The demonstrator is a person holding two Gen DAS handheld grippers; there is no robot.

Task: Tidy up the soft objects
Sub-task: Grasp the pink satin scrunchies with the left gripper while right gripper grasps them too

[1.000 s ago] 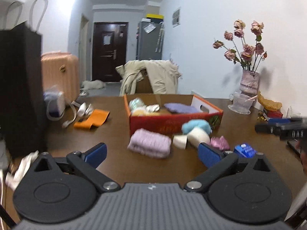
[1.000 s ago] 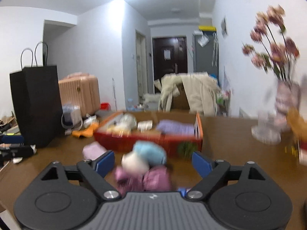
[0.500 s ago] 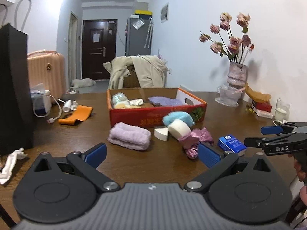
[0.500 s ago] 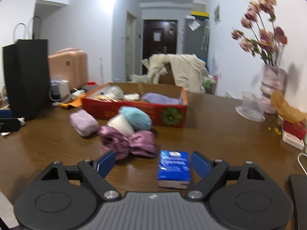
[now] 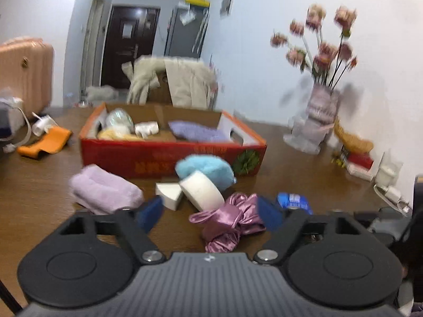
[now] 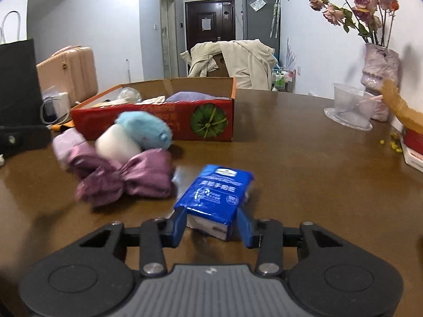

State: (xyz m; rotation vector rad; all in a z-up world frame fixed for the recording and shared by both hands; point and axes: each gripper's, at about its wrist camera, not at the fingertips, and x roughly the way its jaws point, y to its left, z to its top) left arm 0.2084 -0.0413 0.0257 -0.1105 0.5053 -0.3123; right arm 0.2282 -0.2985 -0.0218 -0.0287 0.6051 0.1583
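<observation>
A red cardboard box (image 5: 171, 155) (image 6: 158, 121) holds several soft items at mid-table. In front of it lie a lilac towel (image 5: 104, 191), a blue fluffy ball (image 5: 205, 170) (image 6: 144, 129), a white sponge roll (image 5: 202, 191) (image 6: 117, 144), a white wedge sponge (image 5: 170, 194) and a purple satin bundle (image 5: 228, 220) (image 6: 124, 177). My right gripper (image 6: 211, 225) has its jaws narrowed around the near end of a blue tissue pack (image 6: 215, 195) (image 5: 292, 202); contact is unclear. My left gripper (image 5: 208, 214) is open, just before the satin bundle.
A vase of dried roses (image 6: 379, 63) and a clear plastic cup (image 6: 349, 104) stand at the right wall. A black paper bag (image 6: 15, 82) stands at the left. An orange cloth (image 5: 43, 144) and a charger cable (image 5: 39, 124) lie left of the box.
My right gripper has moved forward and down and narrowed its jaws around the blue tissue pack. My left gripper has moved forward toward the satin bundle, staying open.
</observation>
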